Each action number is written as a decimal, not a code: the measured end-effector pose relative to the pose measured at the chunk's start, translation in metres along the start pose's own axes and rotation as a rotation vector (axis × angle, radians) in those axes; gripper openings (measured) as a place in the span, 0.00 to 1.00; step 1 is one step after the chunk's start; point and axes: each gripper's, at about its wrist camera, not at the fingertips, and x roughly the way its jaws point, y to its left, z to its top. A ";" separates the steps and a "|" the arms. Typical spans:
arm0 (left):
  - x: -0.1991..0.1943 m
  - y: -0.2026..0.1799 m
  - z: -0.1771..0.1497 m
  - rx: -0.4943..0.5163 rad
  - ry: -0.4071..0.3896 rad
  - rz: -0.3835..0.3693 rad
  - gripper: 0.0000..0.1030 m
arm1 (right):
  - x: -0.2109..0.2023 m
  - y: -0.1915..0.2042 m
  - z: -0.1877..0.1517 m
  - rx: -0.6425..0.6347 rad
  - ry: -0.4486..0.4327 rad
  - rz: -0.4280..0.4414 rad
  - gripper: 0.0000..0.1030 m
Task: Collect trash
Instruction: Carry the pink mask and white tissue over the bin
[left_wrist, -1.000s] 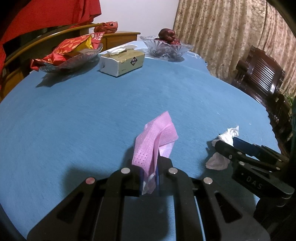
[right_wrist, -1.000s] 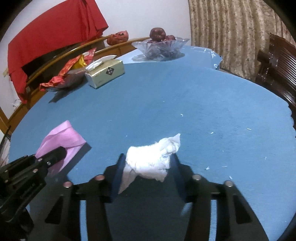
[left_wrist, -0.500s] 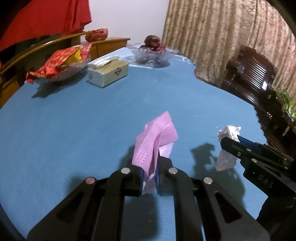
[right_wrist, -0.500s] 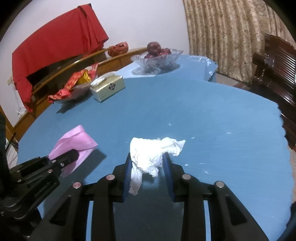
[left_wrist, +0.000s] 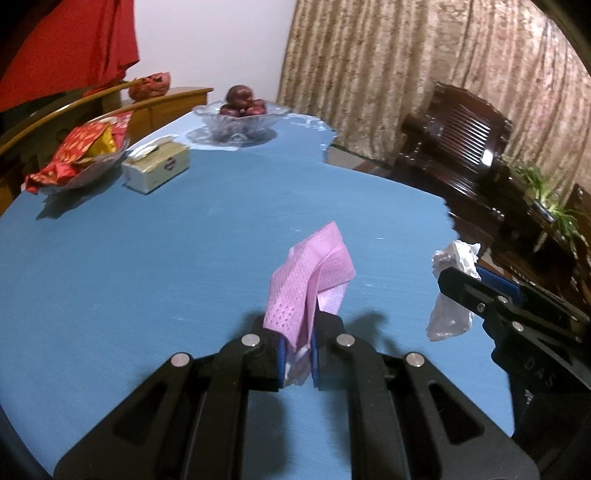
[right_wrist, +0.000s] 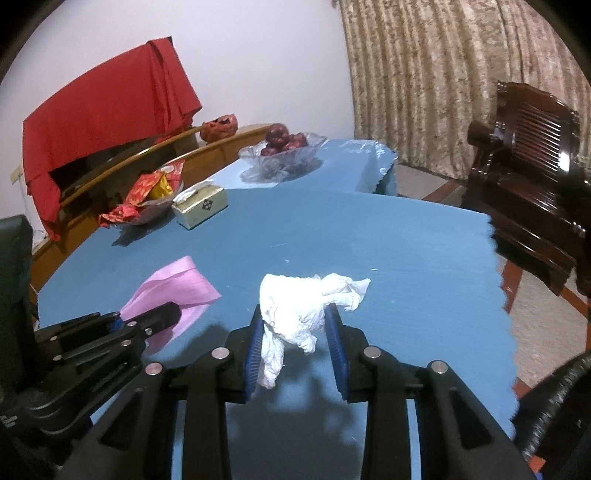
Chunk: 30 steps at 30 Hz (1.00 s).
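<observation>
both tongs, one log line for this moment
left tongs: shut on pink napkin | right tongs: shut on white tissue | both off table

Two wrist fisheye views look forward and down along each gripper's fingers. Both face the blue table (left_wrist: 147, 258), close above it. Each sees the other gripper.

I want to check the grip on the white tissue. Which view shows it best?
The right wrist view: the white tissue sits centred between the right gripper jaws, both pads pressing its crumpled sides, clear of the table. The left wrist view shows it only from the side at the frame's edge, partly hidden by a jaw.
</observation>
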 end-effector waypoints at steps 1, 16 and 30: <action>-0.002 -0.006 -0.001 0.006 0.000 -0.009 0.09 | -0.007 -0.004 -0.002 0.003 -0.005 -0.007 0.31; -0.031 -0.092 -0.012 0.113 -0.015 -0.132 0.09 | -0.095 -0.058 -0.028 0.069 -0.064 -0.112 0.31; -0.053 -0.167 -0.028 0.208 -0.018 -0.245 0.09 | -0.162 -0.103 -0.051 0.118 -0.118 -0.216 0.31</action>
